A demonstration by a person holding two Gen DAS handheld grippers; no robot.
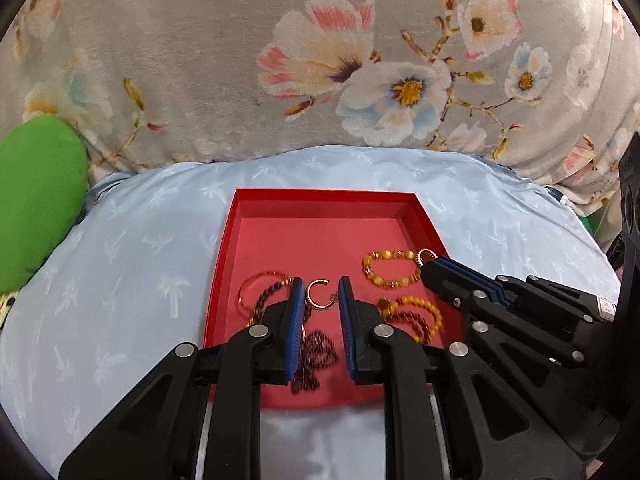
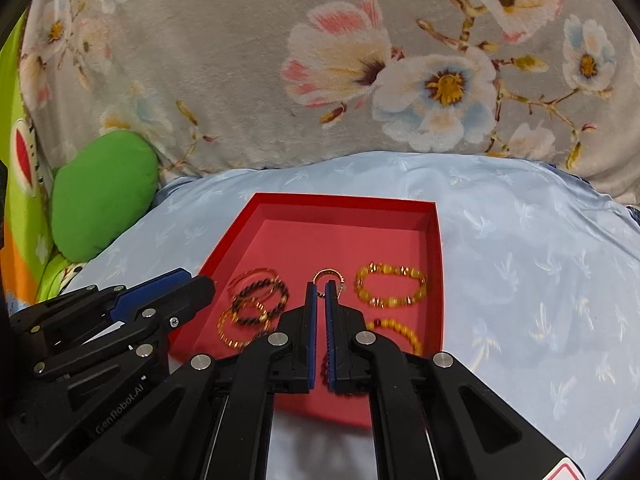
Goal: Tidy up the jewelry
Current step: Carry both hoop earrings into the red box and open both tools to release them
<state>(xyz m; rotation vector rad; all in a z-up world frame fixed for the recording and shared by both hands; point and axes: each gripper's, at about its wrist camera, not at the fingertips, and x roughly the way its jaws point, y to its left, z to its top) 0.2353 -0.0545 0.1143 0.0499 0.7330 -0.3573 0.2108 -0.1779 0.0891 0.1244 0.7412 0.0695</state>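
A red tray [image 1: 324, 200] of bracelets [image 2: 390, 284] is set on pale blue bedding [image 1: 140, 240], backed by a floral blanket [image 1: 180, 60]. The left gripper [image 1: 319, 312] is held slightly parted, empty; the right gripper [image 2: 320, 286] is closed on a gold ring [image 2: 329, 276].

Hidden, blurred and cut-off parts around the red tray

The left gripper [image 1: 319, 300] covered the tray's [image 1: 320, 200] near rim and part of a dark bead string [image 1: 316, 354], which was blurred. The right gripper [image 2: 320, 290] hid the lower part of a yellow bead bracelet [image 2: 400, 330]. A green cushion [image 1: 36, 196] was cut off by the left edge.
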